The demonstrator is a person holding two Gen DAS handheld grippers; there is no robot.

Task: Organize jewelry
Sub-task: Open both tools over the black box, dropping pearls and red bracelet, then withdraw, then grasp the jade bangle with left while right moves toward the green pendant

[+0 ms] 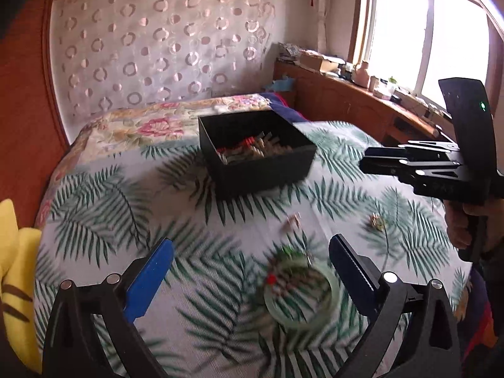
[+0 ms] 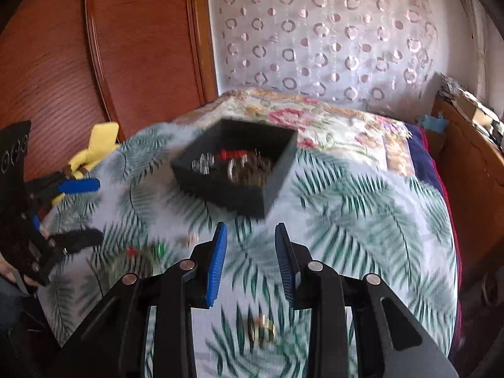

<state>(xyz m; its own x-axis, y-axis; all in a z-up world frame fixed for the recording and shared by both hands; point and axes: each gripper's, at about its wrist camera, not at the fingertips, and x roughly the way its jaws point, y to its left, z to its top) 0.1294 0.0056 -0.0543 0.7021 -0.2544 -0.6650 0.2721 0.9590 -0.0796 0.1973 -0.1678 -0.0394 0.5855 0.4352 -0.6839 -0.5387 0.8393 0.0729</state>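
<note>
A black box (image 1: 258, 154) (image 2: 236, 170) holding several jewelry pieces sits on the palm-leaf cloth (image 1: 126, 195). My left gripper (image 1: 252, 241) (image 2: 94, 211) is wide open above the cloth with nothing between its fingers. A pale green bangle (image 1: 299, 296) (image 2: 138, 261) with a beaded piece lies just inside its right finger, blurred. A small trinket (image 1: 293, 220) (image 2: 192, 237) and a gold ring (image 1: 376, 222) (image 2: 261, 330) lie loose on the cloth. My right gripper (image 2: 251, 228) (image 1: 363, 159) hovers partly open and empty, with the ring on the cloth below its finger bases.
A yellow plush toy (image 1: 12, 267) (image 2: 97, 145) lies at the bed's left edge by the wooden panel (image 2: 63, 78). A floral quilt (image 1: 157, 126) lies behind the box. A cluttered wooden ledge (image 1: 346, 94) runs under the window at right.
</note>
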